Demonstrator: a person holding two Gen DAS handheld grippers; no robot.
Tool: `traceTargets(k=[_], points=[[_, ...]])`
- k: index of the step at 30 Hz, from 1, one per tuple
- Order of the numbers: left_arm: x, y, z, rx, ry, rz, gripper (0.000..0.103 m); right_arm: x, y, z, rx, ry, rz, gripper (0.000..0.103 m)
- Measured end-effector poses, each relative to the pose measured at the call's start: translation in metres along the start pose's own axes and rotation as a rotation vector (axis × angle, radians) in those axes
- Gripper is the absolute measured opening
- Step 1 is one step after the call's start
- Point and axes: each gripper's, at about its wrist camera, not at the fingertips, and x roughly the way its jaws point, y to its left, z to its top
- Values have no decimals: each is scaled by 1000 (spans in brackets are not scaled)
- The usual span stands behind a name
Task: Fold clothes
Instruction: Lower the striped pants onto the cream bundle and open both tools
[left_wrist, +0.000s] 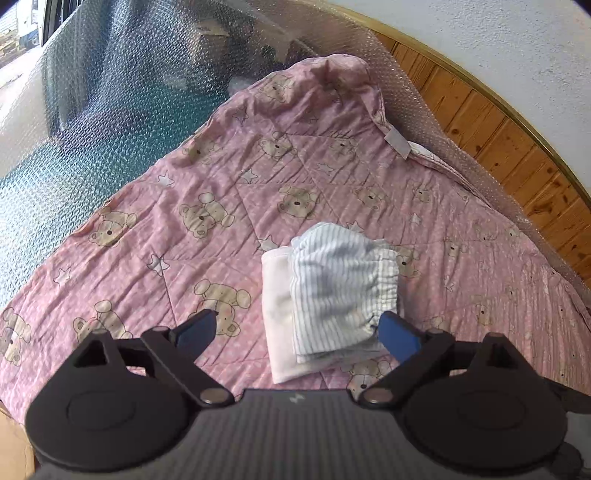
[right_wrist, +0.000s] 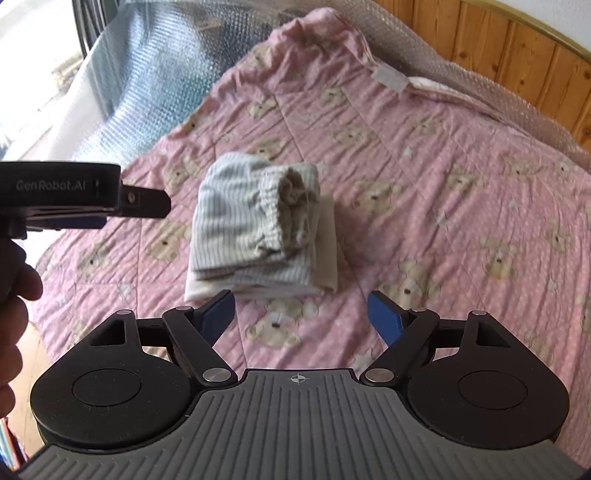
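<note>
A folded striped garment (left_wrist: 343, 288) lies on top of a folded white cloth (left_wrist: 280, 317) on the pink bear-print quilt (left_wrist: 184, 221). My left gripper (left_wrist: 299, 332) hangs above the stack's near edge with its jaws wide apart; the blue right finger (left_wrist: 397, 334) overlaps the stripes in the picture, nothing is gripped. In the right wrist view the same striped garment (right_wrist: 251, 221) sits on the white cloth (right_wrist: 328, 229). My right gripper (right_wrist: 301, 312) is open just short of the pile, holding nothing. The left gripper (right_wrist: 110, 201) shows at the left, side on, in a hand (right_wrist: 14, 295).
The quilt (right_wrist: 443, 184) covers a bed wrapped in bubble wrap (left_wrist: 92, 129). A wooden headboard (left_wrist: 498, 140) with a brass rim runs along the right, against a white wall (left_wrist: 498, 37). A window (right_wrist: 37, 74) lies at the far left.
</note>
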Motion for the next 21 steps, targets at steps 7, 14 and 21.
traceTargets(k=[7, 14, 21], points=[[-37, -18, -15, -15, -30, 46, 103, -35, 11, -15, -62, -1, 0, 85], [-70, -22, -32, -107, -57, 11, 103, -69, 12, -26, -77, -46, 26, 89], [-94, -32, -51, -80, -78, 87, 103, -84, 8, -33, -60, -65, 43, 89]])
